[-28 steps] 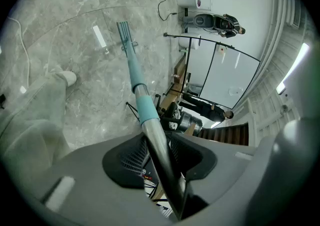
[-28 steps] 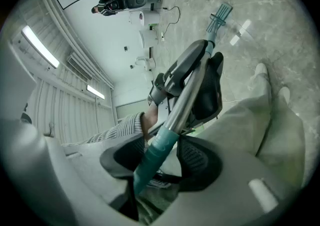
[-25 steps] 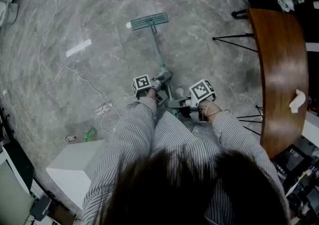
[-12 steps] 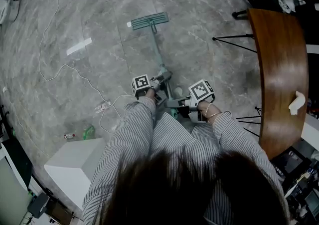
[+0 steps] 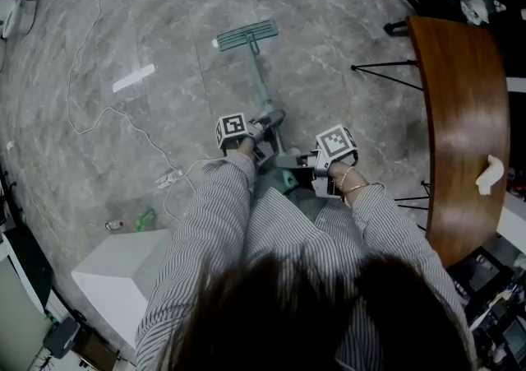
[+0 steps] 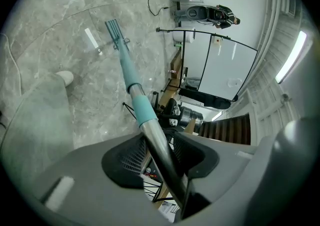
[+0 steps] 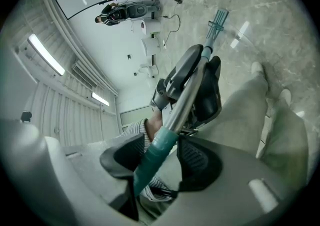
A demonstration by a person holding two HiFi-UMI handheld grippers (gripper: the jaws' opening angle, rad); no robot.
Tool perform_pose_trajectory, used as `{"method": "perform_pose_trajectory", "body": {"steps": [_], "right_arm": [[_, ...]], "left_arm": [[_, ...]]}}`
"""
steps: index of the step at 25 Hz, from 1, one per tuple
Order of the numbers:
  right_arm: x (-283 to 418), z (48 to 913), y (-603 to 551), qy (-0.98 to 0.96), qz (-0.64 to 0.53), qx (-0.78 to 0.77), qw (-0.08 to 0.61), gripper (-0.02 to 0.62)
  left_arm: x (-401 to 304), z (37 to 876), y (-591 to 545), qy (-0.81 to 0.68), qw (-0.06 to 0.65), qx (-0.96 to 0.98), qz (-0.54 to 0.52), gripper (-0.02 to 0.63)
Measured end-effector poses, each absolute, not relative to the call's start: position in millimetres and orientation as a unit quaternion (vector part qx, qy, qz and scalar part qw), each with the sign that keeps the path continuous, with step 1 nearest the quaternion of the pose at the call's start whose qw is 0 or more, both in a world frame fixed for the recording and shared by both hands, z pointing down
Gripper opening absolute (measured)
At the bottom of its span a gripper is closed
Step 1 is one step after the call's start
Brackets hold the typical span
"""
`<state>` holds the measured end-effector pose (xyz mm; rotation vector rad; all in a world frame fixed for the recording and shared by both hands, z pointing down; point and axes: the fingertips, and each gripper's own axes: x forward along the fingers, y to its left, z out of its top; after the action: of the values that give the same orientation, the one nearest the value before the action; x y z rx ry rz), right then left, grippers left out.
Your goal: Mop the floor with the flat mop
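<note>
Grey marble floor [image 5: 148, 24]. Head view: flat mop [image 5: 246, 35] head lies flat on it, left of the wooden tabletop [image 5: 460, 114]. Gripper views only: left gripper [image 6: 161, 156] fingers clamp the metal shaft, right gripper [image 7: 159, 154] fingers clamp the teal grip.

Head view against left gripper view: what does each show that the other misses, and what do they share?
Only the head view shows the right claw, the person's striped sleeves and a white box on the floor. Only the left gripper view shows close up the left claw shut on the mop handle, and what looks like a scooter. Both show the flat mop head resting on the floor.
</note>
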<state>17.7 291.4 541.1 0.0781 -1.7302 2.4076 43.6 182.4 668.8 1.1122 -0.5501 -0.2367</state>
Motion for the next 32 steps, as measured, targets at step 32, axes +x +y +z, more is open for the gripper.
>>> {"method": "perform_pose_trajectory", "body": {"steps": [32], "right_arm": [[-126,560,-216,-0.588,0.801,0.099,0.057,0.199]], "left_arm": [[-107,682,-326,-0.294,0.786,0.526,-0.135,0.170]]}}
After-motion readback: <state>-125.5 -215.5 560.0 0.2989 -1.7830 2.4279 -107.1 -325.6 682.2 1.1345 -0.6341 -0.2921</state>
